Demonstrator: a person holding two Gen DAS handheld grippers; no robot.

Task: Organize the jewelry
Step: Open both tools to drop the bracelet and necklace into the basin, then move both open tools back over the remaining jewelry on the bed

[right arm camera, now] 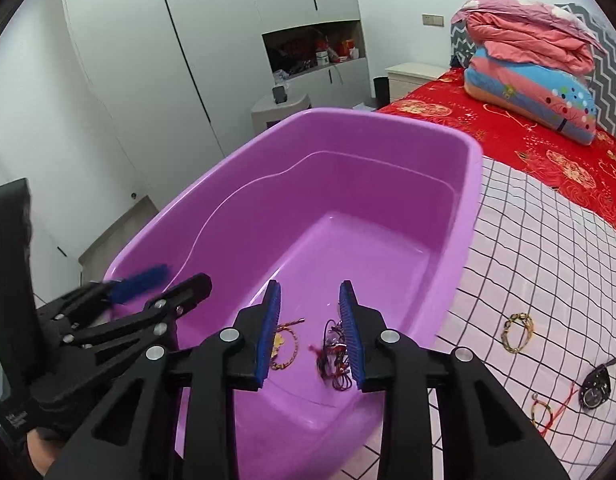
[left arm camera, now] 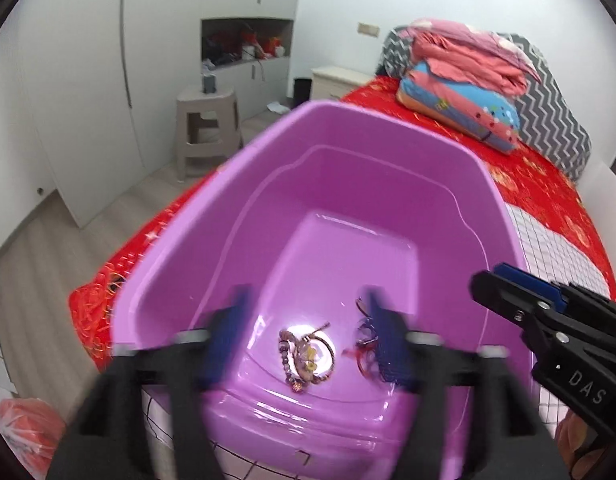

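Both tongs hang over the near end of the purple tub, which sits on the bed.

The left tongs are spread wide with nothing in them. Right under them a beaded bracelet lies on the tub floor. It is made of small round beads and a thin gold ring, all in a loose heap.

The right tongs are only partly spread and hold nothing. A red and dark tangle of strings lies on the tub floor, partly behind the right blue pad. I think both pieces have just been dropped in.

To do this well, lift each pair of tongs straight up, so no loop catches on the ribbed blue pads.

The tub is smooth, shiny plastic with round corners.

Farther right, on the white checked sheet, a gold chain bracelet, a black watch and a red cord wait their turn.
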